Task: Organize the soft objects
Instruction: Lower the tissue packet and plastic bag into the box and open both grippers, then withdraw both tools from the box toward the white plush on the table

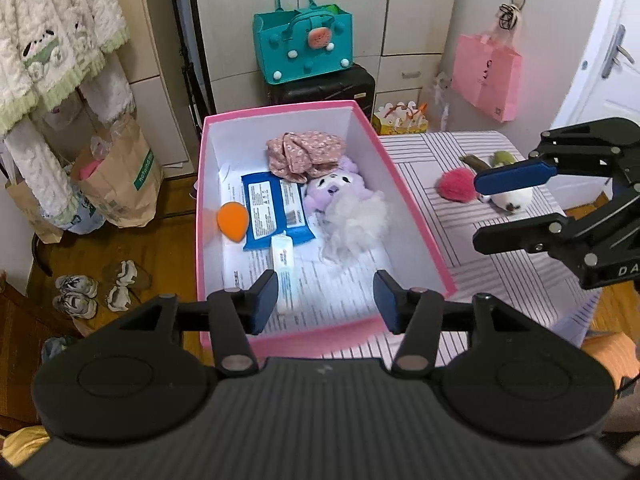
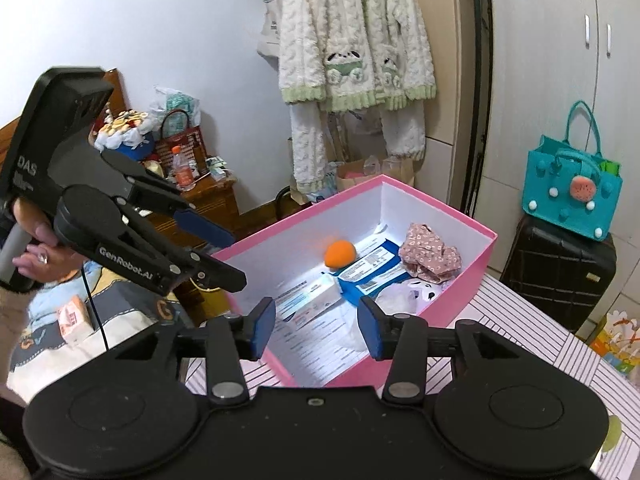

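The pink box point(image 1: 416, 216) sits on the striped surface point(image 1: 500, 280), open at the top. Inside it lie a floral cloth point(image 1: 306, 152) at the far end, a purple plush point(image 1: 334, 190) beside a white puff point(image 1: 360, 226), a blue wipes pack point(image 1: 272, 208), an orange sponge point(image 1: 232, 218) by the left wall, and a white tube point(image 1: 282, 264) over printed papers.

The left claw point(image 1: 326, 304) hovers above the near end of the box, jaws partly apart with nothing between them. The right claw point(image 2: 316, 328) hangs over the box's near corner, also partly spread and empty (from the left wrist view it shows at the right edge, over the surface).

Outside the box, on the surface to its right, rest a red pompom point(image 1: 456, 186), a white toy point(image 1: 510, 200) and a greenish item point(image 1: 502, 158), close together; the right claw's blue pad partly hides them.

A hand point(image 2: 34, 248) grips the left claw's handle.
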